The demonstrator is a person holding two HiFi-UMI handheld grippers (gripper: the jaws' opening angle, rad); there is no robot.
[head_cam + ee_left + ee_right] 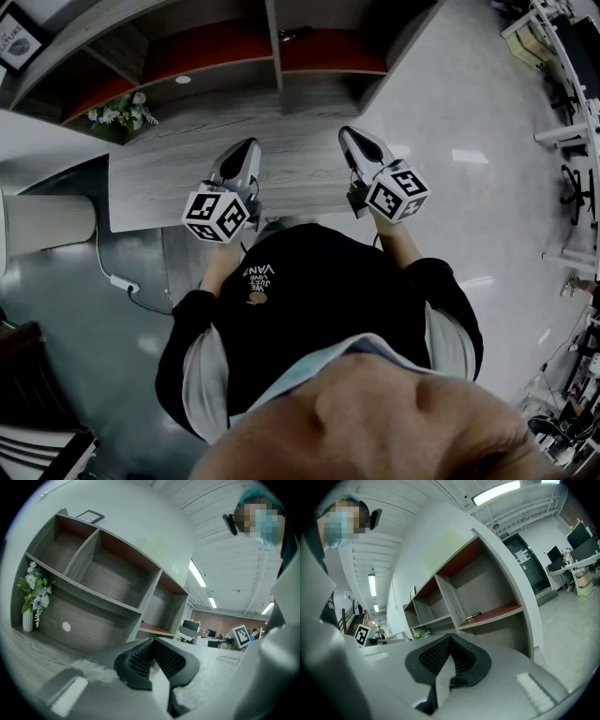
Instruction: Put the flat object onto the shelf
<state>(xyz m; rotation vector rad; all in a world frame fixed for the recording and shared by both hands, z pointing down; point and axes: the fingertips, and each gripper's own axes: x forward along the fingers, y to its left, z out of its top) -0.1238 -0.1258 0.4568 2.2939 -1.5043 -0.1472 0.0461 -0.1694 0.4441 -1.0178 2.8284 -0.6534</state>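
A wooden shelf unit (274,66) with red-lined boards stands behind a wood-grain counter (178,169). A small dark flat thing (295,35) lies on the red board of the right compartment (487,616), and the right gripper view shows it as a thin dark strip (473,616). My left gripper (246,145) and right gripper (349,133) hover side by side over the counter, pointing at the shelf. Both are shut, with their ribbed pads (140,656) (433,654) meeting and nothing between them. The left gripper view faces the empty compartments (93,573).
A white vase of flowers (122,112) (33,597) stands at the counter's left end. A framed picture (19,39) (89,515) sits on top of the unit. A white cable and adapter (122,281) lie on the floor at left. Office desks and chairs (572,141) stand at right.
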